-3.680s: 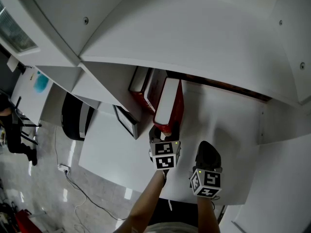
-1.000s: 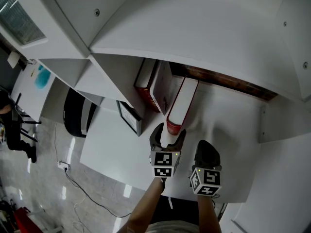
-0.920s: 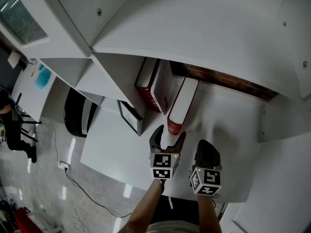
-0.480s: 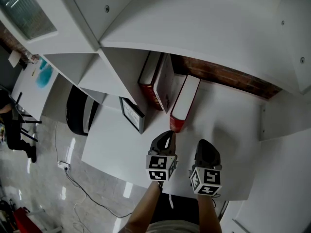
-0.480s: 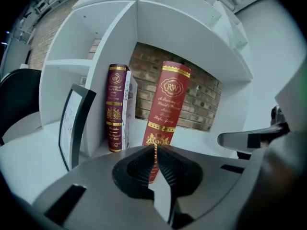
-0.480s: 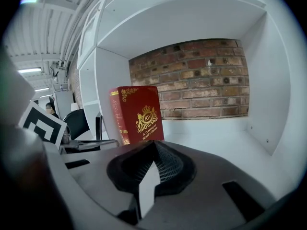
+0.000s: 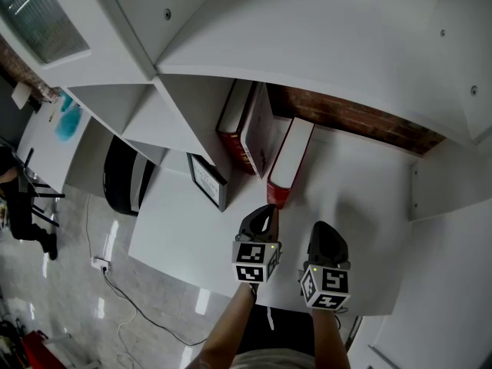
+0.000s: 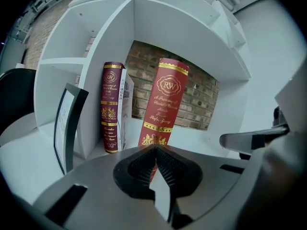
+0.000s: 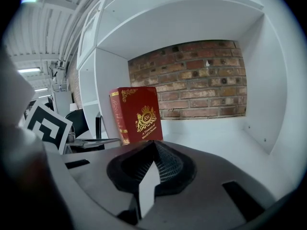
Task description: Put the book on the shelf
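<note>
Red book (image 7: 290,162) leaned on the shelf (image 7: 361,183); your left tongs (image 7: 265,211) and right tongs (image 7: 324,229) were closed, empty; straightening it probably remained.

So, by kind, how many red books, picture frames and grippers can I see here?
Red books: 2
Picture frame: 1
Grippers: 2, the left gripper and the right gripper
Total: 5
</note>
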A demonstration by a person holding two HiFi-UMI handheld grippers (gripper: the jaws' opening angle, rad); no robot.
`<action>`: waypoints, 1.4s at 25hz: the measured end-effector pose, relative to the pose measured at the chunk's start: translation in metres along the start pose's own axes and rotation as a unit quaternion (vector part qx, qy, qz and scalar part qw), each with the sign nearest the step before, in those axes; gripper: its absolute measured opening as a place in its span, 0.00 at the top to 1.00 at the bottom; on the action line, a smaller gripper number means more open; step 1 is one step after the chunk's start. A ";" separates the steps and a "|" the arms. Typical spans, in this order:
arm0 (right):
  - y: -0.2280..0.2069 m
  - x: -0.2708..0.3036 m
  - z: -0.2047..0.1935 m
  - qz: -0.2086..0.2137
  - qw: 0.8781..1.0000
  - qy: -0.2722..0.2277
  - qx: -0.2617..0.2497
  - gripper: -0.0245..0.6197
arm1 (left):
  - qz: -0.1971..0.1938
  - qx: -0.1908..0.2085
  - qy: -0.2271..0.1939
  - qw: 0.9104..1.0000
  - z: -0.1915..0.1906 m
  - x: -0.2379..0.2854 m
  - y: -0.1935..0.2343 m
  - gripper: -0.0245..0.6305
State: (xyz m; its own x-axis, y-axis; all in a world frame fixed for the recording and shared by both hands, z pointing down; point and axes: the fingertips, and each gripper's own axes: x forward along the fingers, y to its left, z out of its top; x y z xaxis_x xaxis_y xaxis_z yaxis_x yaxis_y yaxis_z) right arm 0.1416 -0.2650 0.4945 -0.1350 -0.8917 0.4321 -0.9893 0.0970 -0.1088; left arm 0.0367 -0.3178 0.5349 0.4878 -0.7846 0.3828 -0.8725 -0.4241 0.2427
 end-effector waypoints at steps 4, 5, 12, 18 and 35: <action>-0.004 0.000 -0.001 -0.004 1.000 0.001 0.001 0.94 | 0.000 0.002 0.000 1.000 0.002 0.006 -0.001 0.94; -0.004 0.000 -0.001 -0.004 1.000 0.001 0.001 0.94 | 0.000 0.001 0.000 1.000 0.002 0.007 -0.001 0.94; -0.010 0.002 -0.001 -0.007 1.000 0.002 0.002 0.94 | 0.001 -0.002 0.000 1.000 0.005 0.013 -0.002 0.94; -0.015 0.004 0.000 -0.009 1.000 0.003 0.004 0.94 | -0.002 -0.003 0.001 1.000 0.008 0.022 -0.007 0.94; -0.034 0.011 0.000 -0.012 1.000 0.007 0.008 0.94 | -0.003 -0.014 0.006 1.000 0.021 0.058 -0.014 0.94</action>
State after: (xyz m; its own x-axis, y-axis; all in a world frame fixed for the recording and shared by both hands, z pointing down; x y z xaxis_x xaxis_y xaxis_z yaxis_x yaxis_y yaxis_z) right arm 0.1735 -0.2782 0.5035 -0.1117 -0.8873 0.4475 -0.9913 0.0681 -0.1124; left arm 0.0761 -0.3665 0.5354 0.4942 -0.7764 0.3911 -0.8681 -0.4161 0.2708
